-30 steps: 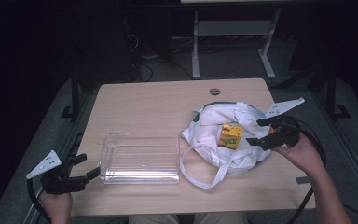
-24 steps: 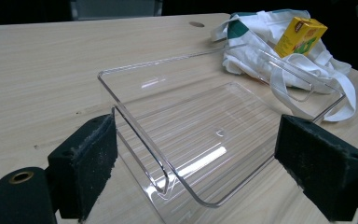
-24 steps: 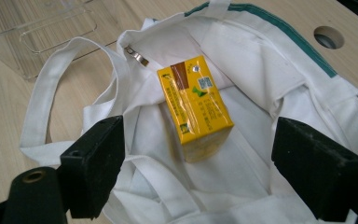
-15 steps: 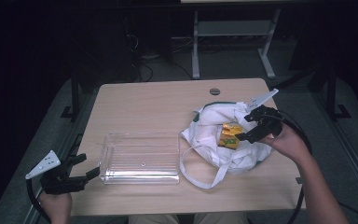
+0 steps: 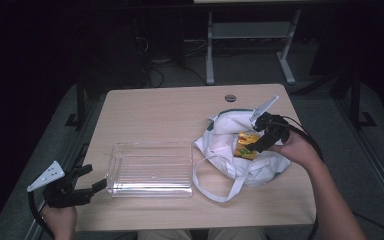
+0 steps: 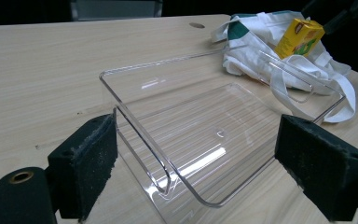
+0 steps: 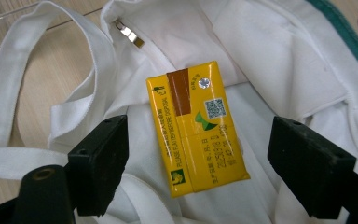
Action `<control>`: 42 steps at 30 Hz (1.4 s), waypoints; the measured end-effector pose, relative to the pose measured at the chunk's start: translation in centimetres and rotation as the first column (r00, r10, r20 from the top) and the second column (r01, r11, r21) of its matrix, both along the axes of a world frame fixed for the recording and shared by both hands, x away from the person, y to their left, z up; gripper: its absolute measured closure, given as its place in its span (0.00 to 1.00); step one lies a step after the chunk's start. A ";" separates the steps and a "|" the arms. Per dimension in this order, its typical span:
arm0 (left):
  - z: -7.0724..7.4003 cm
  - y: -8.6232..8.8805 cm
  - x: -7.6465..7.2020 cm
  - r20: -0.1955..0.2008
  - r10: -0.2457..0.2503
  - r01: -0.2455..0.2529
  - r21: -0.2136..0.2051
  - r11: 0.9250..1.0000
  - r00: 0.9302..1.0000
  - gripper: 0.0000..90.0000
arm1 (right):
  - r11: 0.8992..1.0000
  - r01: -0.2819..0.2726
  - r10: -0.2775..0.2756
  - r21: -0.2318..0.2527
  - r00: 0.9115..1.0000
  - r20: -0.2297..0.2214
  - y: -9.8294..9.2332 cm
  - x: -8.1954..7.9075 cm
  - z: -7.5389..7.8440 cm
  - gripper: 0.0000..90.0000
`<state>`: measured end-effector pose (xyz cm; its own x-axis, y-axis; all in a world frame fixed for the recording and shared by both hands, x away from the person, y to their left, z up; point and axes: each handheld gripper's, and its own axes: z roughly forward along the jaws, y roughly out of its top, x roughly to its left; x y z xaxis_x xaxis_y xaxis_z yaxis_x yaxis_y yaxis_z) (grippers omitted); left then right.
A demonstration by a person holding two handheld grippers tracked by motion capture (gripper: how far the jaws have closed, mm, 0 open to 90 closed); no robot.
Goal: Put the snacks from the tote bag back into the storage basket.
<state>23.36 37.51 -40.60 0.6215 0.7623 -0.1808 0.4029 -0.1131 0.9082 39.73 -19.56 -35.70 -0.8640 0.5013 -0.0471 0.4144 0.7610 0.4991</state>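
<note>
Right gripper view, my right gripper [image 7: 196, 154] spread wide just above a yellow rectangular drink carton [image 7: 196, 128] lying on the crumpled white cloth tote bag [image 7: 279, 60], my left gripper [image 6: 196, 158] released, jaws flanking the clear plastic tray's [image 6: 135, 116] near corner on the light wooden table [image 5: 165, 110].

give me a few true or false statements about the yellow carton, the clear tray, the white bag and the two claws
1. The yellow carton lies on the white bag. True.
2. The right claw is shut on the carton. False: its jaws stand open on either side of the carton, apart from it.
3. The clear tray holds the carton. False: the tray is empty.
4. The left claw is open with a corner of the tray between its jaws. True.
5. The bag has red trim. False: the trim is green.
</note>
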 end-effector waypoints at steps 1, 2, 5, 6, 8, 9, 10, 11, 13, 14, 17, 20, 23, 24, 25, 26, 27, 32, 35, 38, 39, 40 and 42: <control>0.0 0.0 0.0 0.000 0.001 -0.001 -0.005 1.000 1.000 0.14 | 1.000 -0.006 0.006 -0.008 1.000 -0.004 0.1 0.1 -0.2 0.23; 0.0 0.0 0.0 0.001 0.002 -0.001 -0.006 1.000 1.000 0.14 | 1.000 -0.011 0.011 -0.017 1.000 -0.003 0.2 0.3 -0.3 0.23; 0.0 0.1 0.0 0.000 0.003 -0.003 -0.006 1.000 1.000 0.14 | 1.000 -0.016 0.016 -0.024 1.000 -0.013 0.5 0.6 -0.7 0.25; 0.0 0.1 0.0 0.000 0.003 -0.003 -0.006 1.000 1.000 0.14 | 1.000 -0.017 0.017 -0.025 1.000 -0.013 0.6 0.7 -0.7 0.25; 0.0 0.1 0.0 0.002 0.003 -0.003 -0.007 1.000 1.000 0.14 | 0.999 -0.022 0.021 -0.036 1.000 -0.019 0.9 0.8 -1.0 0.30; 0.0 0.1 0.0 0.002 0.003 -0.003 -0.007 1.000 1.000 0.14 | 0.999 -0.032 0.031 -0.044 0.999 -0.015 1.0 0.8 -1.1 0.32; 0.0 0.1 0.0 0.002 0.003 -0.003 -0.006 1.000 1.000 0.14 | 0.999 -0.032 0.031 -0.044 0.999 -0.015 1.0 0.8 -1.1 0.32; 0.0 0.1 0.0 0.002 0.003 -0.003 -0.006 1.000 1.000 0.14 | 0.998 -0.036 0.035 -0.053 0.999 -0.016 1.1 0.9 -1.2 0.32; 0.1 0.2 -0.1 0.001 0.004 -0.004 -0.007 1.000 1.000 0.14 | 0.997 -0.043 0.041 -0.066 0.999 -0.021 1.3 1.0 -1.4 0.35; 0.1 0.2 -0.1 0.002 0.004 -0.004 -0.007 1.000 1.000 0.14 | 0.996 -0.045 0.044 -0.075 0.999 -0.022 1.4 1.1 -1.5 0.37; 0.1 0.2 -0.1 0.003 0.004 -0.004 -0.008 1.000 1.000 0.14 | 0.995 -0.050 0.048 -0.081 0.999 -0.025 1.5 1.2 -1.7 0.40; 0.1 0.2 -0.1 0.004 0.004 -0.004 -0.006 1.000 1.000 0.14 | 0.994 -0.049 0.047 -0.097 0.998 -0.029 1.7 1.4 -1.9 0.44; 0.1 0.2 -0.1 0.006 0.008 -0.007 -0.012 1.000 1.000 0.14 | 0.992 -0.062 0.058 -0.106 0.998 -0.039 1.9 1.5 -2.1 0.48; 0.1 0.2 -0.1 0.006 0.008 -0.008 -0.013 1.000 1.000 0.14 | 0.991 -0.068 0.065 -0.114 0.997 -0.034 2.0 1.5 -2.0 0.49; 0.1 0.2 -0.1 0.006 0.008 -0.008 -0.013 1.000 1.000 0.14 | 0.991 -0.068 0.065 -0.114 0.997 -0.034 2.0 1.5 -2.0 0.49; 0.1 0.3 -0.1 0.006 0.007 -0.007 -0.012 1.000 1.000 0.14 | 0.990 -0.070 0.066 -0.119 0.997 -0.036 2.0 1.5 -2.0 0.50; 0.1 0.3 -0.1 0.006 0.008 -0.008 -0.013 1.000 1.000 0.14 | 0.990 -0.072 0.068 -0.125 0.997 -0.033 2.0 1.5 -2.0 0.51; 0.1 0.3 -0.1 0.004 0.007 -0.007 -0.012 1.000 1.000 0.14 | 0.989 -0.068 0.065 -0.130 0.998 -0.025 2.1 1.4 -1.9 0.54; 0.1 0.3 -0.1 0.005 0.007 -0.007 -0.012 1.000 1.000 0.14 | 0.990 -0.060 0.057 -0.127 0.998 -0.030 2.0 1.5 -1.8 0.55; 0.1 0.3 -0.1 0.005 0.009 -0.009 -0.014 1.000 1.000 0.14 | 0.992 -0.055 0.051 -0.116 0.998 -0.036 2.0 1.6 -1.7 0.55; 0.1 0.3 -0.1 0.004 0.010 -0.010 -0.014 1.000 1.000 0.14 | 0.993 -0.049 0.044 -0.111 0.998 -0.044 2.0 1.7 -1.6 0.56; 0.1 0.3 -0.1 0.004 0.012 -0.012 -0.017 1.000 1.000 0.14 | 0.993 -0.049 0.044 -0.111 0.998 -0.044 2.0 1.7 -1.6 0.56; 0.1 0.3 -0.1 0.006 0.012 -0.012 -0.017 1.000 1.000 0.14 | 0.992 -0.054 0.048 -0.119 0.998 -0.047 2.1 1.8 -1.4 0.56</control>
<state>23.25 37.85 -40.52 0.6130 0.7668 -0.1902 0.3988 -0.0925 0.9123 41.49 -17.49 -37.13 -0.8908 0.4496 -0.0653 0.3931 0.8349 0.3852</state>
